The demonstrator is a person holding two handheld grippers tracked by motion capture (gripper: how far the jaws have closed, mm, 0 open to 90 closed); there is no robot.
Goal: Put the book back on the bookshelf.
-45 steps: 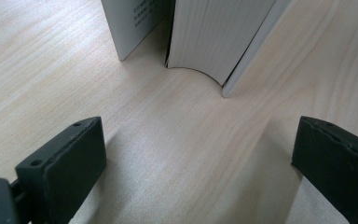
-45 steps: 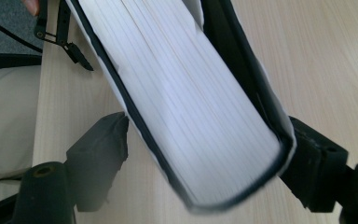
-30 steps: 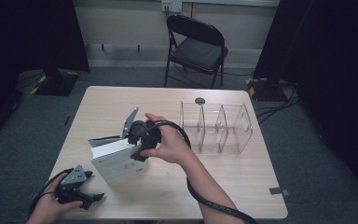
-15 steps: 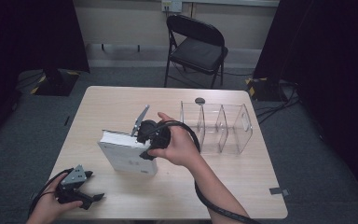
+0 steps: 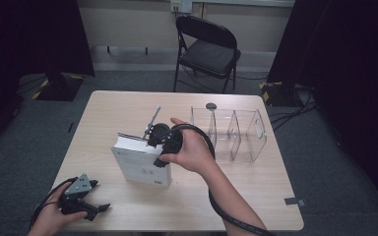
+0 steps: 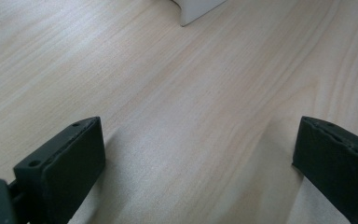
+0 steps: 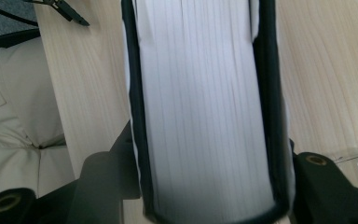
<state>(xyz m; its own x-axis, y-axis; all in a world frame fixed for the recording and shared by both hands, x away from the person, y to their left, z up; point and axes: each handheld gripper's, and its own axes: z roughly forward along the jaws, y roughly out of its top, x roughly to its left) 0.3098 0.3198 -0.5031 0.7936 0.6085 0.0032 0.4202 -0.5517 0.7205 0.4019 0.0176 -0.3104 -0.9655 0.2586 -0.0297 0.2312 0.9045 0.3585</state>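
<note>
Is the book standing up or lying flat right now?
Standing up: the book rests on its lower edge on the table, page edges upward, clamped in the right gripper.

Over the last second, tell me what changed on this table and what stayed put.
The white book went from leaning over to standing nearly upright on its edge, shifting slightly right toward the clear divider box. The right hand-held gripper straddles its top edge; its jaws closed, then have just been opening again, with the book between them. The left hand-held gripper stayed open at the near left, and the box stayed put.
</note>
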